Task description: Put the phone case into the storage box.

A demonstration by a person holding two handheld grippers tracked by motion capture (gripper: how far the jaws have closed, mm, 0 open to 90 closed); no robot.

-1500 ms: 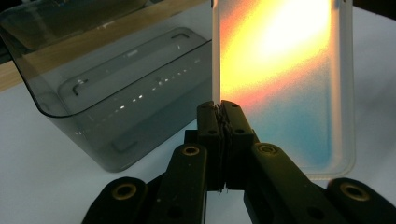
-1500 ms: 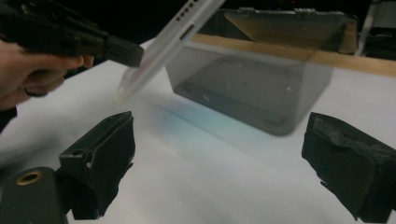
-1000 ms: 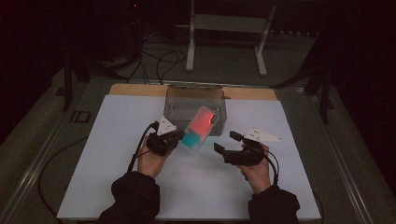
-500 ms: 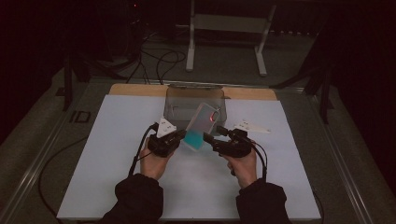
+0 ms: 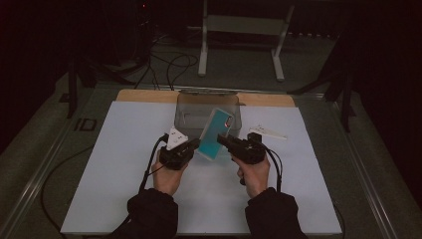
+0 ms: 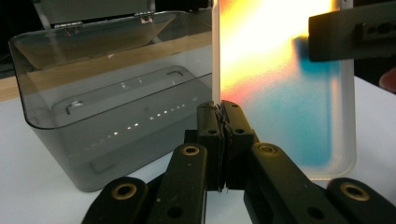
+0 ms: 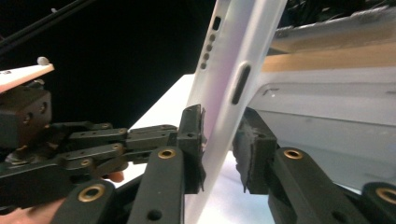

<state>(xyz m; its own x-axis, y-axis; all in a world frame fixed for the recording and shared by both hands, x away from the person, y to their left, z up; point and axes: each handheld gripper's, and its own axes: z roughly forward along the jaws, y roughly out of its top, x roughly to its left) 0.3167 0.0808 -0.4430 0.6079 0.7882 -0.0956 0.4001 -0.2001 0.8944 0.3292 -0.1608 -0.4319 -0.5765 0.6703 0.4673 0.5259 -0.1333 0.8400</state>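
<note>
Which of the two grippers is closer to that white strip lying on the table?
Right. The right gripper sits just beside the white strip; the left gripper is across the phone case.

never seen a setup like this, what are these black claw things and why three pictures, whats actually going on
No robot here: a person sits at a table and holds a hand tool with two black jaws in each hand. The high view looks down from above; the left gripper and right gripper meet in the middle. The other two pictures come from small cameras riding on each tool, looking along its own jaws.

Between them is a phone case, teal and orange-pink, lifted off the white table cover and tilted. In the left gripper view the jaws are pinched shut on the case's thin edge. In the right gripper view the jaws sit on either side of the case; one pad touches it and a small gap shows at the other, so that grip is not yet closed.

Behind stands a smoky clear plastic box, open on top.
</note>
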